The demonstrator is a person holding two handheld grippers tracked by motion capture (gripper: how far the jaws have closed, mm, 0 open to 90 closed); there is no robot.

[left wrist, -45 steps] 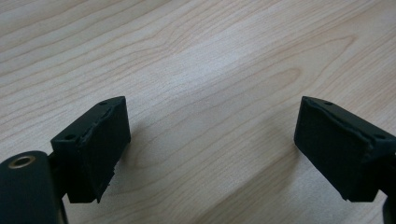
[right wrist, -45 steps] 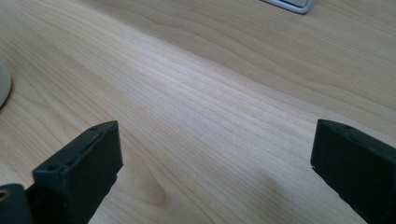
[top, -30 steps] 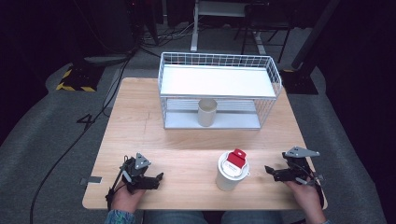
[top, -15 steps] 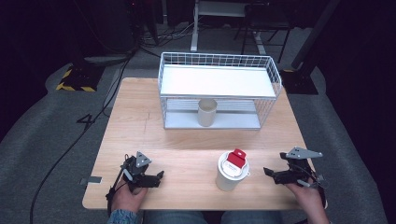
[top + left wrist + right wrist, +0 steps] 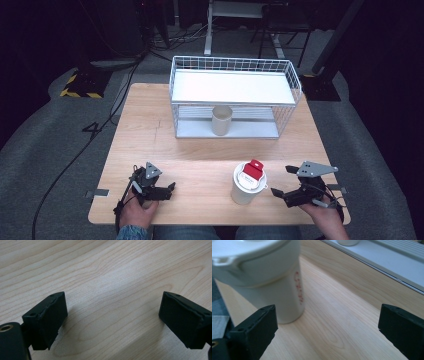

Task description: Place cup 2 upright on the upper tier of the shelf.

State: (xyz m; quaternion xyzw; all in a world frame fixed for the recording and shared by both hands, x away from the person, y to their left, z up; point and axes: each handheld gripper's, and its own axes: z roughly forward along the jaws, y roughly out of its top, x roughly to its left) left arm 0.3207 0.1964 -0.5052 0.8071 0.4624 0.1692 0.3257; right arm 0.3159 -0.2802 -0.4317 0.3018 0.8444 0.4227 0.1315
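Note:
A white paper cup (image 5: 248,186) with a white lid and a small red piece (image 5: 252,169) on top stands near the table's front edge. Just right of it my right gripper (image 5: 283,181) is open, its jaws pointing left at the cup and not touching it. In the right gripper view the cup (image 5: 274,282) rises ahead at the left, beyond the wide-apart jaws of that gripper (image 5: 327,325). My left gripper (image 5: 169,189) rests at the front left, open. In its own view my left gripper (image 5: 112,317) has bare wood between its jaws.
A white wire basket rack (image 5: 235,75) stands at the back of the wooden table (image 5: 200,165), with a beige cup (image 5: 222,120) on its lower shelf. Its shelf edge (image 5: 387,267) appears in the right gripper view. Dark floor and cables surround the table.
My right gripper has risen a little and shifted left toward the white cup. The left gripper has stayed where it was.

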